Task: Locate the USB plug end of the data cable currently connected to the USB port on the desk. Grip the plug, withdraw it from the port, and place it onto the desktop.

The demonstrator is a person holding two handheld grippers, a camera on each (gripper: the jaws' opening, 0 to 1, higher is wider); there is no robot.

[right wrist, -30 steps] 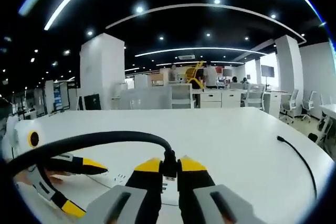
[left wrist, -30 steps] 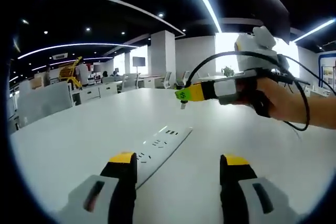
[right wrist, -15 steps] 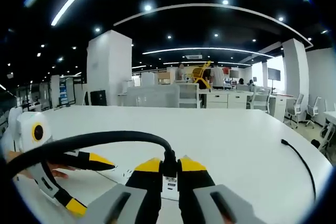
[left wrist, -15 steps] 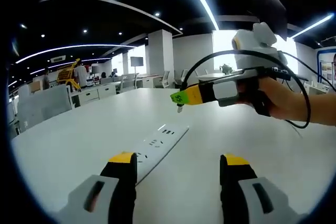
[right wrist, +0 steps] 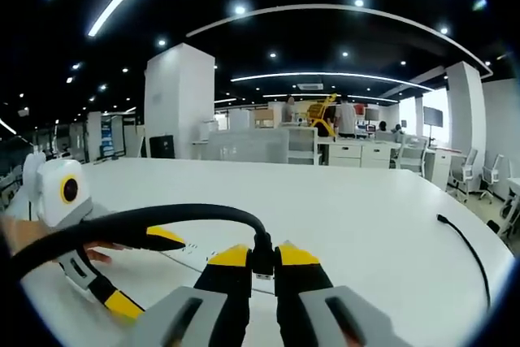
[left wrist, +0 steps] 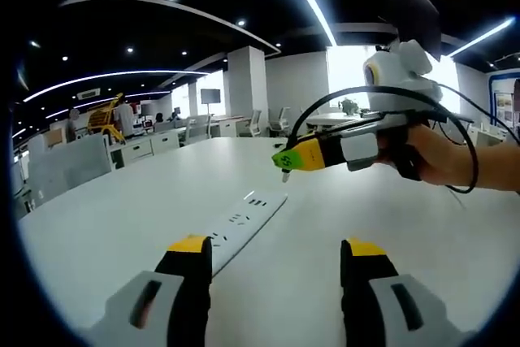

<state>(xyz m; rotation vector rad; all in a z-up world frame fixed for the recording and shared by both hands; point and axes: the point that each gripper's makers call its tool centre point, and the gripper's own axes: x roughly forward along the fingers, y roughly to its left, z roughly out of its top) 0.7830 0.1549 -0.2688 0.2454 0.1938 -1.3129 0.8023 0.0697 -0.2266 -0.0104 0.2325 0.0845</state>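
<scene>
Black USB plug with glossy cable pinched by right gripper, held above worktop, left gripper spread open

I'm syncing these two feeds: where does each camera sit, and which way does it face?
Left gripper view: rides the open left gripper, facing across the white desk at the power strip; a hand holds the right gripper.
Right gripper view: rides the right gripper, shut on the USB plug, facing across the desk toward the office.
Shared: desk, strip, both grippers.

Yellow-tipped black fingers, grey gripper bodies, bare hand, no sleeve visible
</scene>
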